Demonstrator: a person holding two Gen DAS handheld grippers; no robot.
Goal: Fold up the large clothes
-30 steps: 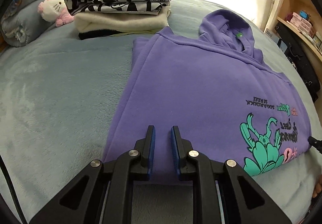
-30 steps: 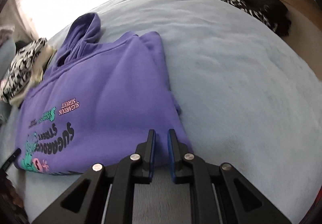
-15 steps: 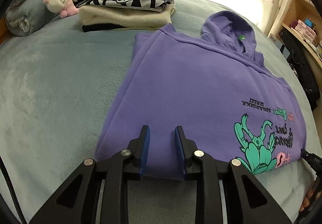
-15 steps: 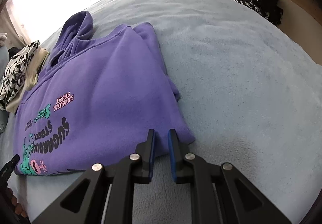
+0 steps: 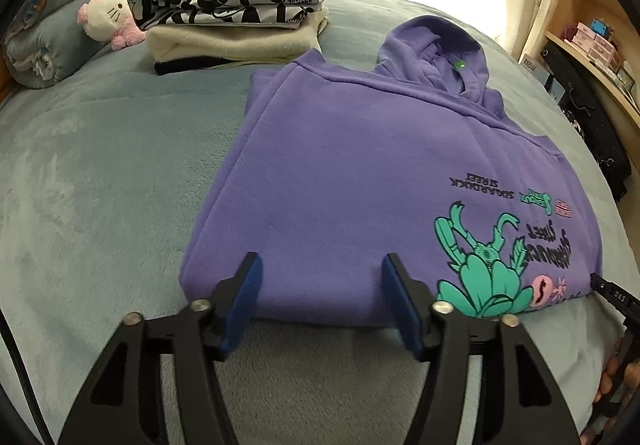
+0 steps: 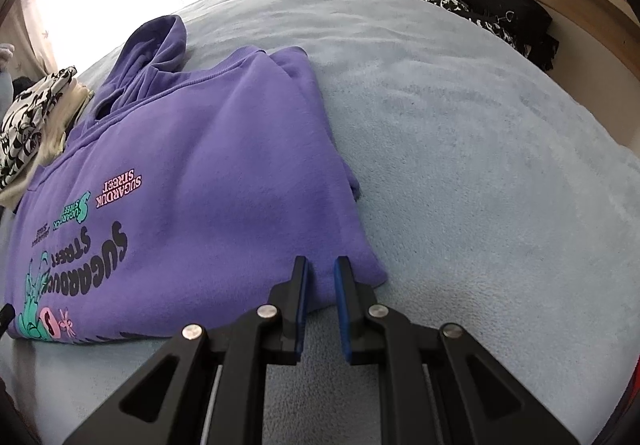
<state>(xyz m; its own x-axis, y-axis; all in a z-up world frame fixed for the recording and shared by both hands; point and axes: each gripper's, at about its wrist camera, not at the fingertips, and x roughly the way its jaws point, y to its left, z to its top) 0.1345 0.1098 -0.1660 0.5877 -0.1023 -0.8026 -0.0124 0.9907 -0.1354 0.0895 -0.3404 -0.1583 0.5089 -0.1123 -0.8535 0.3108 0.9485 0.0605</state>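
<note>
Left wrist view: one purple hoodie (image 5: 340, 173), one three-garment stack (image 5: 236, 13).

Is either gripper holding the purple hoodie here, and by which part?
The left gripper holds nothing; its jaws are opening. The right gripper looks pinched on the hoodie at its near folded edge, close to the corner.

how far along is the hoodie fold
Mostly done: the purple hoodie lies as a folded rectangle on the bed, hood still out. In hand: the left gripper is opening off the near edge; the right gripper sits narrow at its corner. Left: maybe the hood, then joining the folded stack.
</note>
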